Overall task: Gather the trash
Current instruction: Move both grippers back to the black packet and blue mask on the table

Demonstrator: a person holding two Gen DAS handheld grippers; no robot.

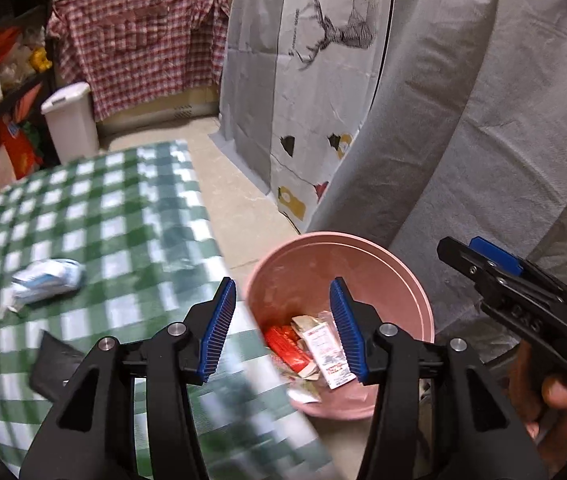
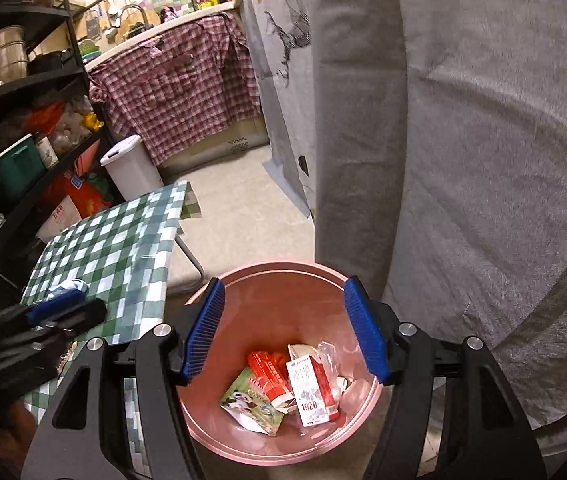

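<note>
Round pink plastic bin stands on the floor beside the green-checked tablecloth, holding cartons and wrappers (red, white, green). Right gripper hangs above it, jaws apart, empty. Left gripper likewise apart, empty. Crumpled white-blue wrapper lies on the cloth.

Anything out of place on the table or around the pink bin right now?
One crumpled white-and-blue wrapper lies on the checked tablecloth, outside the pink bin where the other trash sits. Nothing looks spilled.
</note>
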